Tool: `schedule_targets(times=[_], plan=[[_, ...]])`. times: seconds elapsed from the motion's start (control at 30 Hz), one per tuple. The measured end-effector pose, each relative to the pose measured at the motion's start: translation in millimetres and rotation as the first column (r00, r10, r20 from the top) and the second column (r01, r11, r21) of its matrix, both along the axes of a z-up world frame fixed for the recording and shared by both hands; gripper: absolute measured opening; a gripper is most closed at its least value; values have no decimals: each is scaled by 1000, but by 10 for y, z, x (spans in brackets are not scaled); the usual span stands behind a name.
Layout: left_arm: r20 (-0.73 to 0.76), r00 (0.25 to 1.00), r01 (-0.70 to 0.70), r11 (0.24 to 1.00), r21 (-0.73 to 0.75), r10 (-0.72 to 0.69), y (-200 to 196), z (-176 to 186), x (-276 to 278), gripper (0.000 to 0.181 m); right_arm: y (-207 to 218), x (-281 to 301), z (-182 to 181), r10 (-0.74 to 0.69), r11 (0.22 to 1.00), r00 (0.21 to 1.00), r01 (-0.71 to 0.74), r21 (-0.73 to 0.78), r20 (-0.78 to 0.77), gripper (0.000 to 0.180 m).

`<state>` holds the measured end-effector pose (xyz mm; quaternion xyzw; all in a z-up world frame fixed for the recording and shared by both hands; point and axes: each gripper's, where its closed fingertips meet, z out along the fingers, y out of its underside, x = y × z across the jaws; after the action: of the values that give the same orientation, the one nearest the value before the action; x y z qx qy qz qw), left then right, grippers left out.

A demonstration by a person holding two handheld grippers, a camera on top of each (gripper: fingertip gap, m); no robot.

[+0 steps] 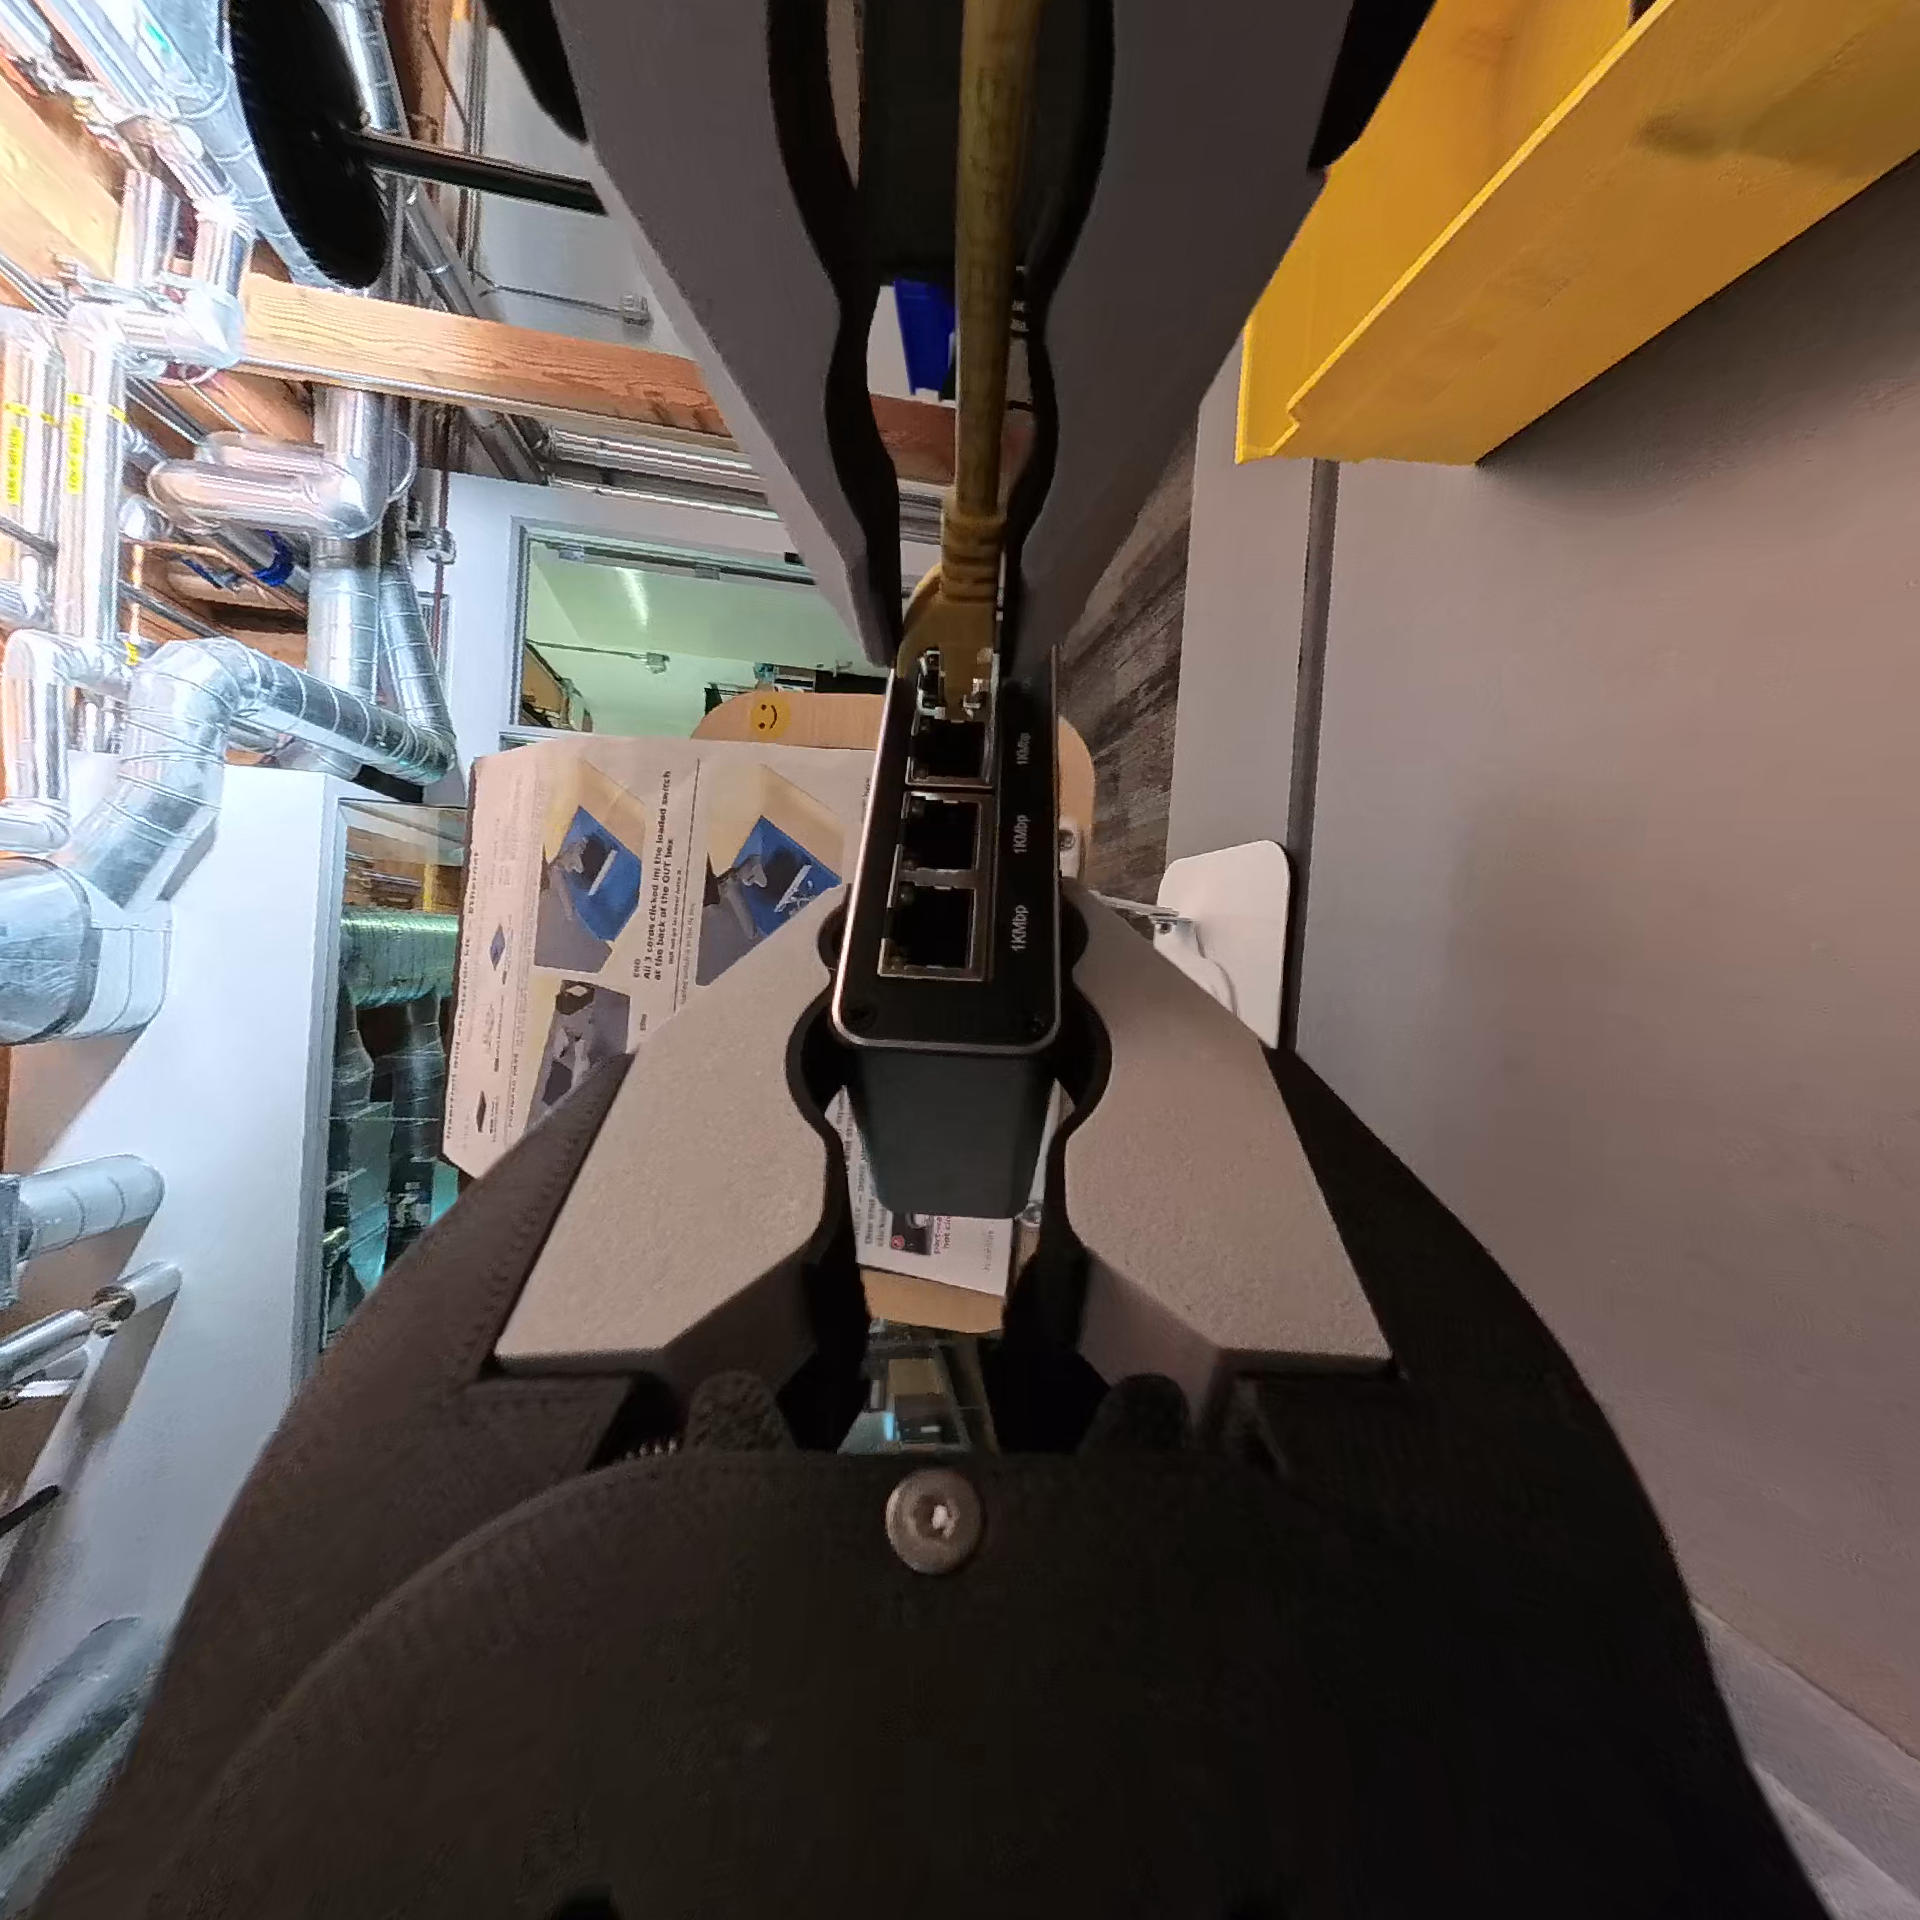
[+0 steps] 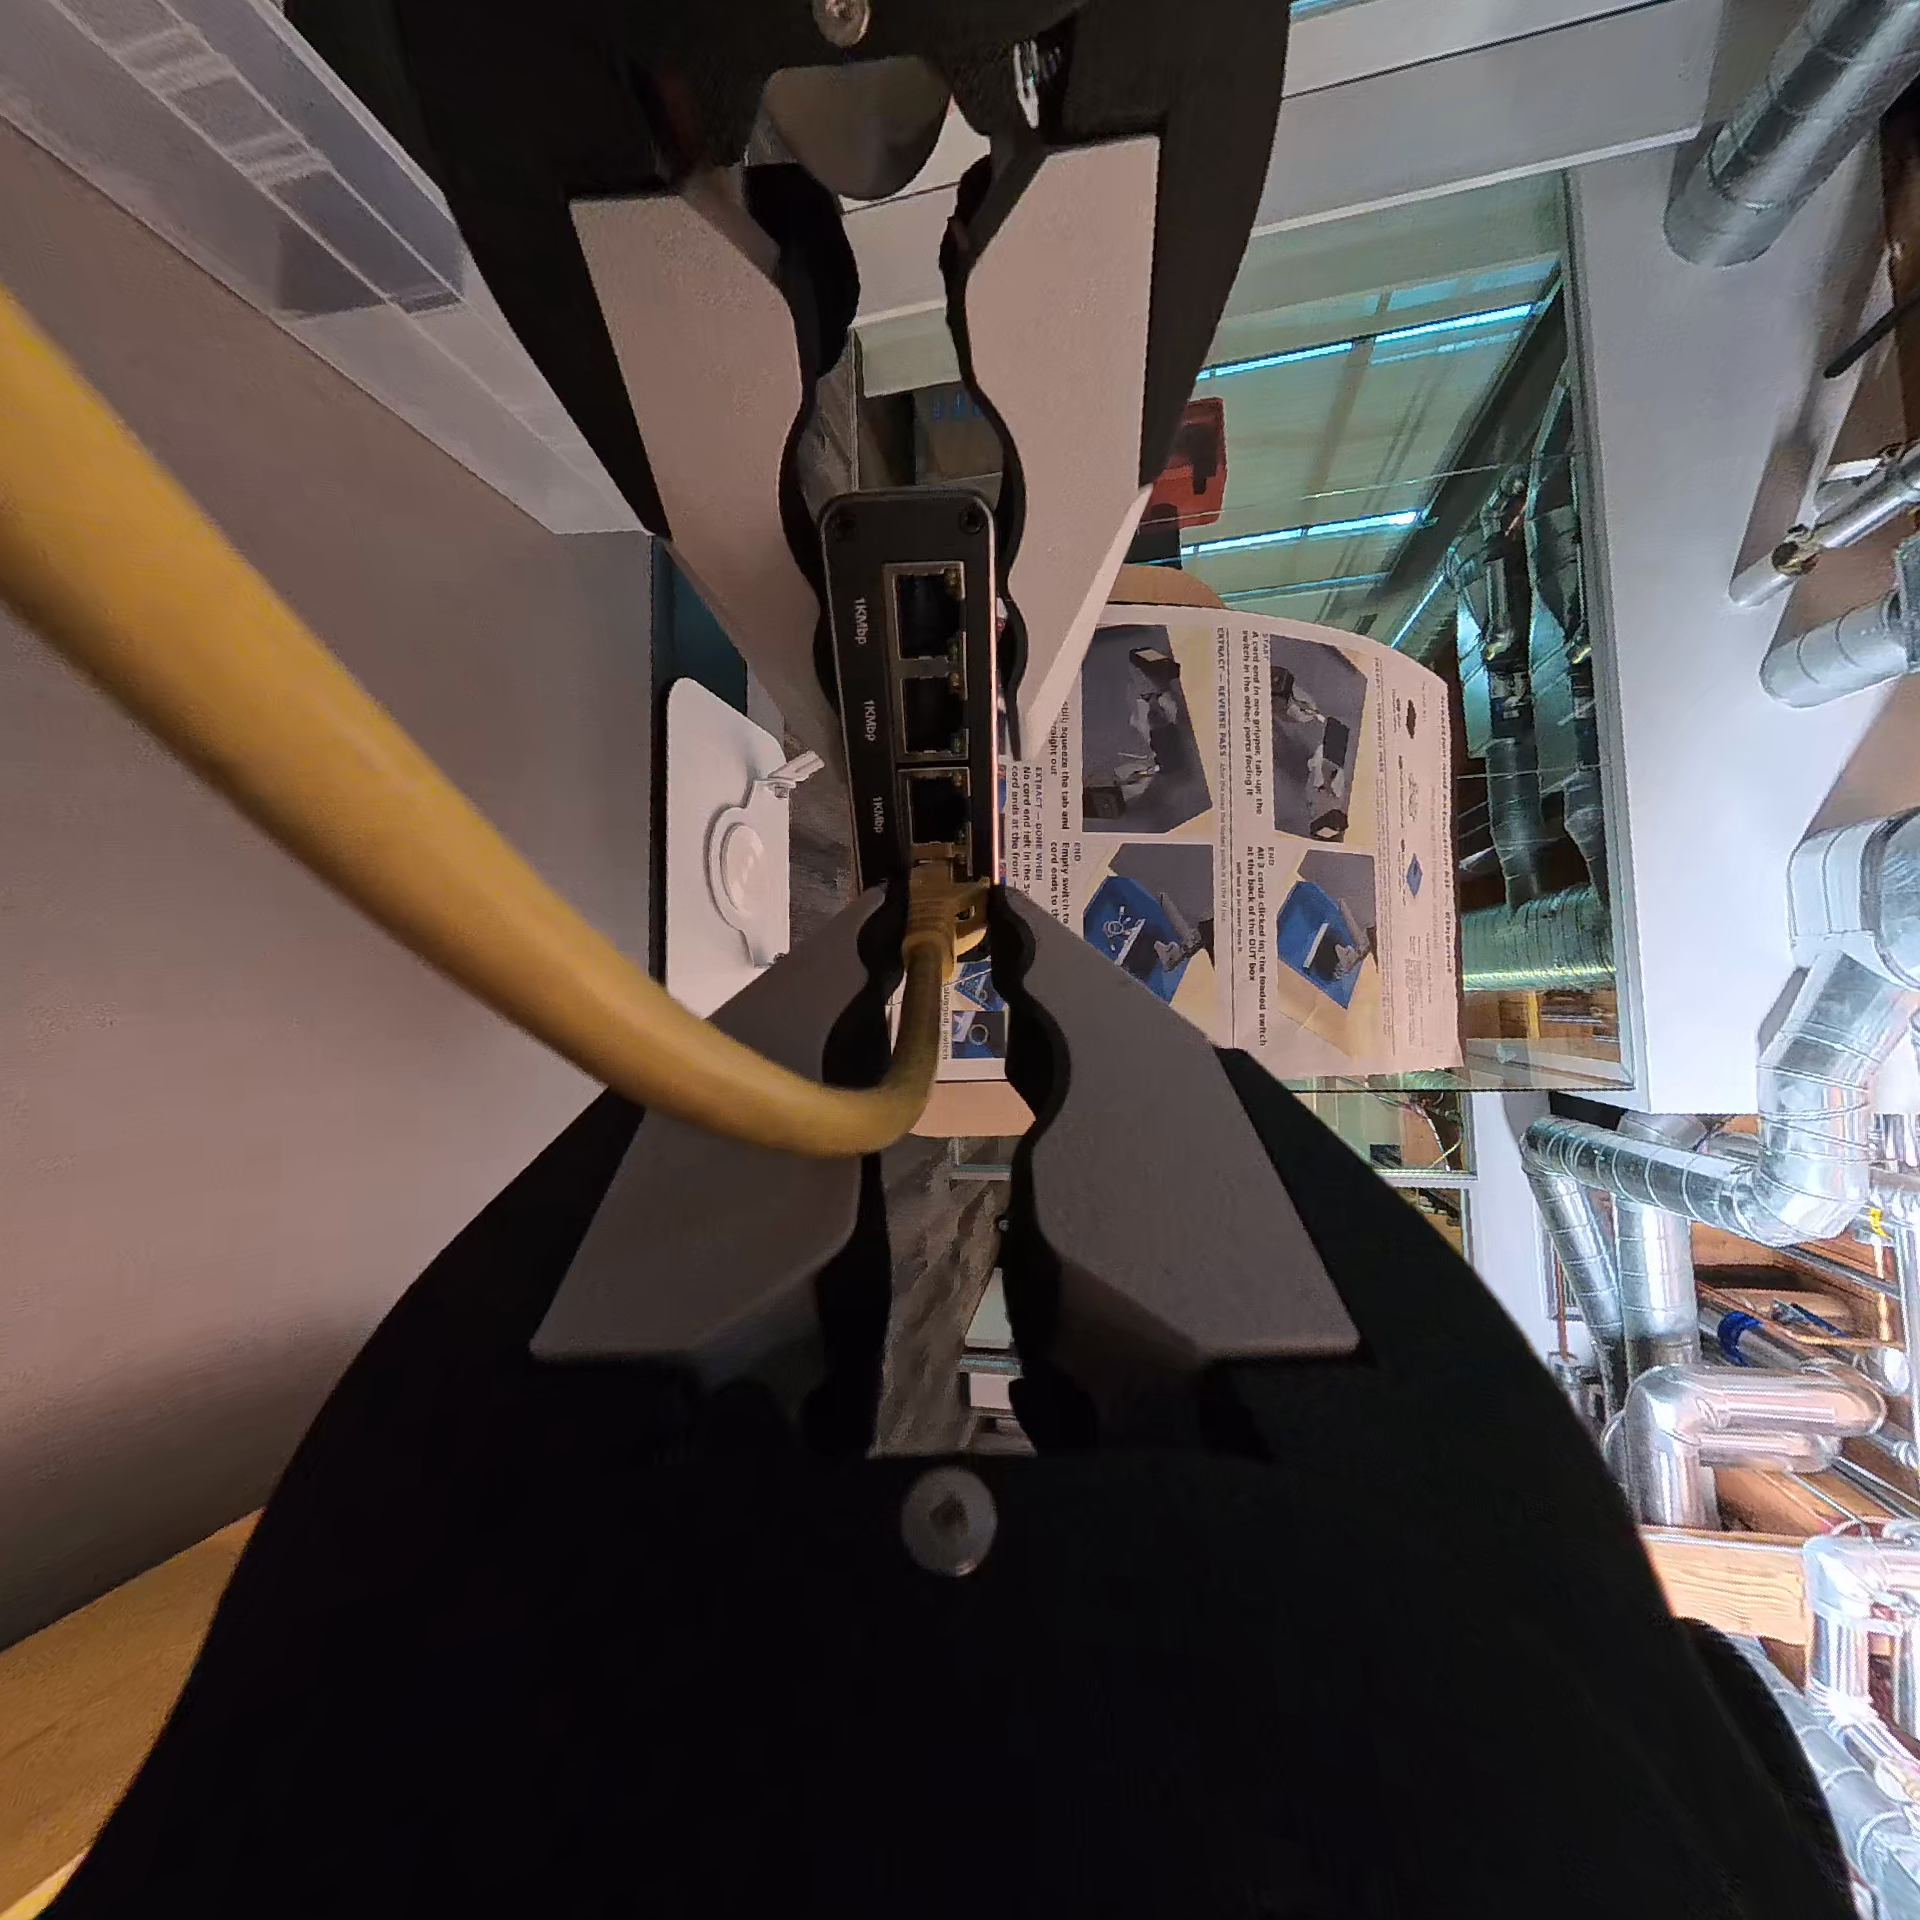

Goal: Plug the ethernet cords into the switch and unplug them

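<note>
My left gripper [image 1: 956,935] is shut on the black switch [image 1: 940,1039] and holds it in the air, ports facing the camera. My right gripper [image 2: 940,899] is shut on the yellow plug [image 2: 935,894] of a yellow ethernet cord [image 2: 312,748]. The plug's tip sits at the end port of the switch [image 2: 914,665]; how deep it sits I cannot tell. The three other ports are empty. In the left wrist view the right gripper [image 1: 961,634] comes in from the top with the cord [image 1: 982,312]. In the right wrist view the left gripper [image 2: 914,582] comes in from the top.
A yellow bin [image 1: 1507,260] lies on the grey table at the right. A printed instruction sheet [image 1: 582,914] stands behind the switch, also in the right wrist view [image 2: 1299,831]. A white plate [image 2: 727,831] and a clear plastic bin [image 2: 312,156] sit on the table. The grippers are tip to tip, or close to it.
</note>
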<state>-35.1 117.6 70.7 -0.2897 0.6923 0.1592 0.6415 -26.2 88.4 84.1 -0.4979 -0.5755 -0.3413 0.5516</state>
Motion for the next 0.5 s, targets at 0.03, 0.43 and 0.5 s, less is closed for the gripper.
schedule_targets(times=[0.03, 0.43, 0.5], plan=[[-1, 1000, -1, 1000, 5, 1, -3, 3, 1, 33, -3, -1, -2, 3, 1000, 1000, -3, 4, 7, 15], [51, 998, 39, 999, 5, -39, -48, 61, 58, 33, -50, 20, 65, -4, 1000, 1000, 4, 25, -1, 13], [103, 992, 66, 998, 15, -68, -50, 103, 81, 36, -60, 23, 93, -17, 999, 1000, 17, 38, 1, 13]])
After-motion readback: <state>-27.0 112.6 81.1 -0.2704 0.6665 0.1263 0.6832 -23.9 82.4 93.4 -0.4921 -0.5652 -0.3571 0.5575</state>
